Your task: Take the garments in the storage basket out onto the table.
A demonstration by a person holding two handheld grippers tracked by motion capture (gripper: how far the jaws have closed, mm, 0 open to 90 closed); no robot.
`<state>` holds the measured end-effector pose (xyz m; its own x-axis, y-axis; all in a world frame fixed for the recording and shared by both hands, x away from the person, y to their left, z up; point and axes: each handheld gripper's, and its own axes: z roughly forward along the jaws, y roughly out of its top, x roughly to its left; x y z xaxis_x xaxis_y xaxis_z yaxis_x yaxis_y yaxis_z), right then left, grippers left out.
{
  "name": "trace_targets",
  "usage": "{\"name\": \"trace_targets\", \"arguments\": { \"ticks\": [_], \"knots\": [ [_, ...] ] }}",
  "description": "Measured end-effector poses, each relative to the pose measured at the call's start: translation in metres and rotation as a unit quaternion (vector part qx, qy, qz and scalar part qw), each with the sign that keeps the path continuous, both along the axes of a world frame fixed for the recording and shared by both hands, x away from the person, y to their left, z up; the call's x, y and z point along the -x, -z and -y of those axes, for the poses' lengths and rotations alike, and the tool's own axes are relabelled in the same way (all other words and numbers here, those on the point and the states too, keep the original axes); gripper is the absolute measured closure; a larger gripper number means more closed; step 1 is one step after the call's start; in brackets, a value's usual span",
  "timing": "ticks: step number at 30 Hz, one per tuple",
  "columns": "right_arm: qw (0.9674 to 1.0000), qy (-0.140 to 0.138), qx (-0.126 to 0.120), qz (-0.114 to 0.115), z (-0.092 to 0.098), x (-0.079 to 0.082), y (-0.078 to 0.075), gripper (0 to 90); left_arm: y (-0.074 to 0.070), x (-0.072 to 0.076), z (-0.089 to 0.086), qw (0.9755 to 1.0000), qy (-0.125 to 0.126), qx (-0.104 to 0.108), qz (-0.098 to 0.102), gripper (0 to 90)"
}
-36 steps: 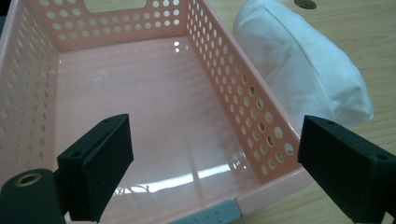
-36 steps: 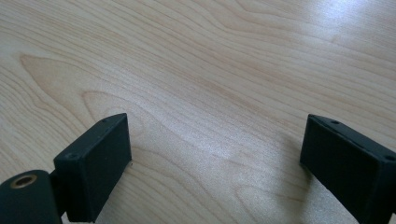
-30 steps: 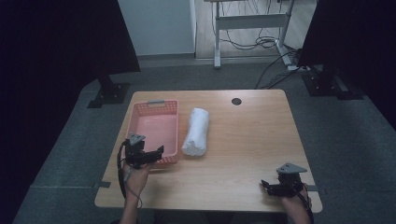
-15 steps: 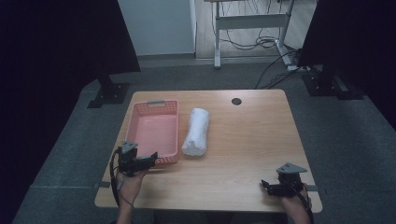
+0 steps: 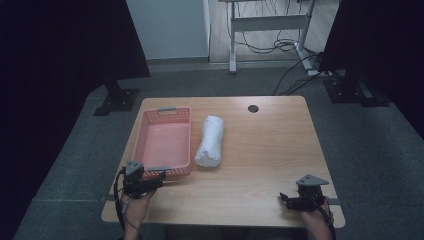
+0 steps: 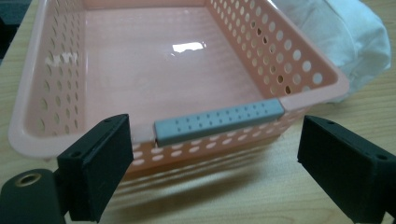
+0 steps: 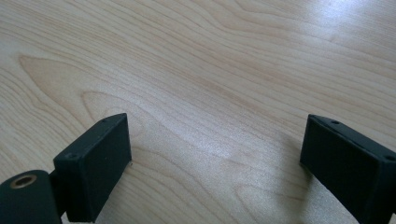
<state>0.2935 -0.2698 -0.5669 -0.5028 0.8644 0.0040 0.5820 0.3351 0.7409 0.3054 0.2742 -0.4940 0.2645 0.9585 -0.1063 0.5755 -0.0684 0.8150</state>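
The jaws of the left gripper (image 6: 212,172) stand wide apart with nothing between them. Just ahead of them is the grey handle (image 6: 218,121) on the near rim of the pink basket (image 6: 154,56). This gripper has slid back and down from over the basket, so it now faces the handle and looks ready to grab it. Beside the basket lies a rolled white towel (image 5: 210,141). The right gripper (image 5: 290,199) waits, jaws wide, over bare table (image 7: 210,70).
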Motion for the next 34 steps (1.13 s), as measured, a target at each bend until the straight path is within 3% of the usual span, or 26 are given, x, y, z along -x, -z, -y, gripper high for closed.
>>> {"name": "trace_targets", "arguments": {
  "ticks": [16,34],
  "knots": [
    [1.0000,0.001,0.000,0.000,0.000,0.000,0.000,8.1,0.020,0.012,-0.002,1.0000,-0.002,-0.007,-0.003,9.7],
    [1.0000,0.002,0.000,0.000,0.000,0.000,0.000,8.1,0.044,0.016,-0.002,0.9993,0.005,-0.016,-0.035,9.7]
  ]
}}
